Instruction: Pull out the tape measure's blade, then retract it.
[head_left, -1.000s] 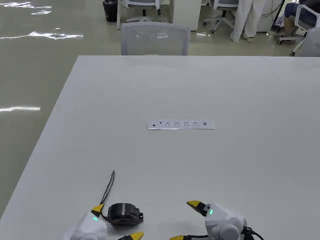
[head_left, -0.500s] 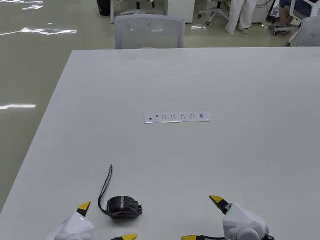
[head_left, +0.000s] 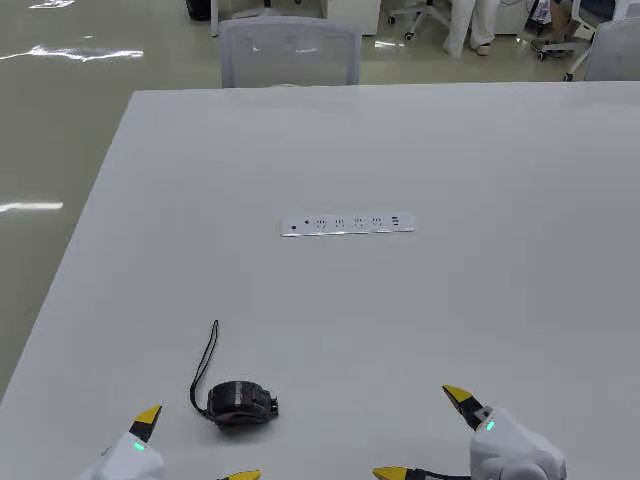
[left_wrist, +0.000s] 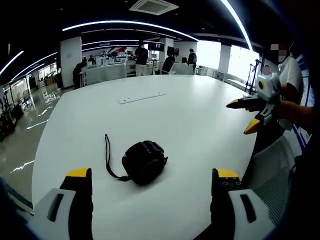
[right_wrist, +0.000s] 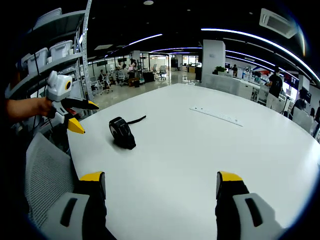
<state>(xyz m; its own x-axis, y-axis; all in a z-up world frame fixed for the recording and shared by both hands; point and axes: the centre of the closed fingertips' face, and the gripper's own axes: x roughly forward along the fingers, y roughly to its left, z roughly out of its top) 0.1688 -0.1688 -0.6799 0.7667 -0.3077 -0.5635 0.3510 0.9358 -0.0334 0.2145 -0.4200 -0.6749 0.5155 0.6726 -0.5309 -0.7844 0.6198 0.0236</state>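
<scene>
A black tape measure (head_left: 240, 403) with a black wrist strap (head_left: 204, 362) lies on the white table (head_left: 350, 300) near its front left. Its blade is not pulled out. My left gripper (head_left: 195, 446) is open just in front of it, a short way back from it, with nothing between the jaws. In the left gripper view the tape measure (left_wrist: 144, 161) lies ahead between the jaws of the left gripper (left_wrist: 150, 181). My right gripper (head_left: 425, 433) is open at the front right, apart from the tape. In the right gripper view the tape measure (right_wrist: 122, 132) lies to the left of the right gripper (right_wrist: 160, 182).
A white power strip (head_left: 347, 223) lies flat in the middle of the table. A grey chair (head_left: 289, 52) stands at the table's far edge. The table's left edge drops to a shiny floor. People and office chairs are far behind.
Both grippers have drawn back toward me, and the left one no longer flanks the tape measure. The tape measure lies where it was; the head camera has tilted.
</scene>
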